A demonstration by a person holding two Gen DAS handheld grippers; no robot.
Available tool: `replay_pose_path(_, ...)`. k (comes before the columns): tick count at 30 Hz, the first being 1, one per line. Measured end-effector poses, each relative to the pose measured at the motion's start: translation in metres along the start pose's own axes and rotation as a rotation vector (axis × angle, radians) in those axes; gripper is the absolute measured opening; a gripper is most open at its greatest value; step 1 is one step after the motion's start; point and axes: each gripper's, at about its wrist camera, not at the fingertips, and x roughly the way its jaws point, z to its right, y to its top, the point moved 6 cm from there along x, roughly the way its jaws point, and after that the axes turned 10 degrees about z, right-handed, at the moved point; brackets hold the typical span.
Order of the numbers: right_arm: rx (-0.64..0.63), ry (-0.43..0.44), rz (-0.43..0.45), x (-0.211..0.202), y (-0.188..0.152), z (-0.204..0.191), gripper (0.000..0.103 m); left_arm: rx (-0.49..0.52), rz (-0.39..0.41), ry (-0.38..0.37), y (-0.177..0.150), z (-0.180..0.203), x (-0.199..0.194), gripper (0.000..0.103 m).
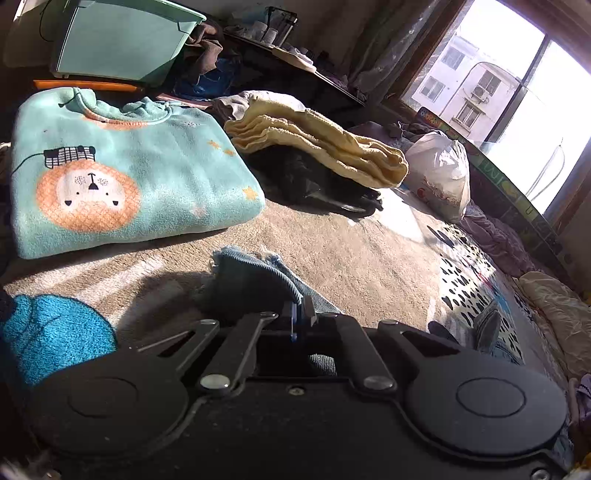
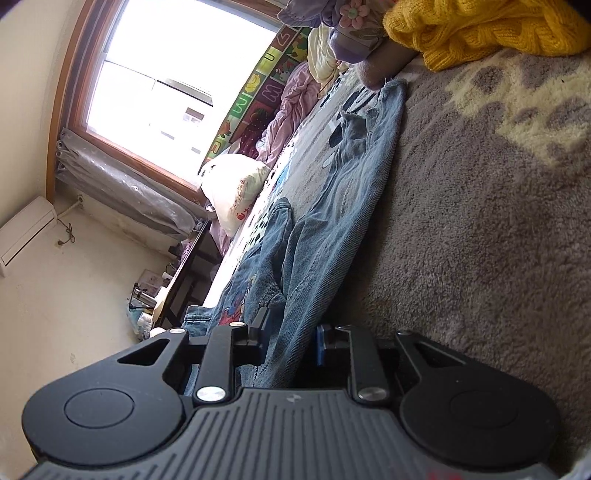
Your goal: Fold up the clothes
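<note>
A pair of blue denim jeans (image 2: 332,206) lies stretched along the plush grey-beige blanket (image 2: 480,221). My right gripper (image 2: 293,336) is shut on a thick fold of the denim at its near end, with its blue pads pressing from both sides. In the left wrist view, my left gripper (image 1: 301,317) is shut on a frayed hem of the jeans (image 1: 251,273). That hem is lifted off the blanket (image 1: 351,258) and drapes over the fingertips.
A folded teal sweater with a lion print (image 1: 122,173) lies at the left and a folded yellow cloth (image 1: 314,144) behind it. A white plastic bag (image 1: 439,173), a blue fuzzy item (image 1: 51,332), a green bin (image 1: 122,40) and a yellow knit (image 2: 487,29) surround the blanket.
</note>
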Motion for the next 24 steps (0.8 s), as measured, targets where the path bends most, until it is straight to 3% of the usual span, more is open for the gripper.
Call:
replay_pose_path(9,0.001,0.009,0.000,-0.002,-0.001,-0.002,0.026,0.037,0.089,0.017,0.005,0.004,-0.027,0.000)
replay_pose_path(12,-0.004,0.017,-0.006,-0.001,-0.002,-0.004,0.030,0.061,-0.031,0.043,-0.017,-0.008,-0.001,0.000)
replay_pose_path(14,-0.011,0.016,-0.010,-0.002,-0.003,-0.006,0.031,-0.044,-0.065,0.059,-0.022,-0.022,0.005,0.002)
replay_pose_path(15,-0.014,0.015,-0.012,-0.002,-0.003,-0.006,0.031,-0.085,-0.055,0.056,-0.019,-0.024,0.002,0.005)
replay_pose_path(17,-0.016,0.013,-0.015,-0.003,-0.004,-0.008,0.032,-0.096,-0.026,0.075,-0.014,-0.027,0.001,0.038)
replay_pose_path(18,-0.017,0.012,-0.015,-0.005,-0.003,-0.010,0.032,-0.113,-0.026,0.073,-0.014,-0.028,0.004,0.038)
replay_pose_path(22,-0.027,0.007,-0.015,-0.006,0.002,-0.018,0.032,-0.134,-0.015,0.066,-0.011,-0.025,0.018,0.033)
replay_pose_path(23,-0.029,0.007,-0.015,-0.006,0.001,-0.017,0.032,-0.090,-0.004,0.059,-0.010,-0.019,0.024,0.008)
replay_pose_path(24,-0.030,0.008,-0.015,-0.006,0.001,-0.017,0.032,-0.019,0.040,0.037,-0.004,-0.008,0.023,0.006)
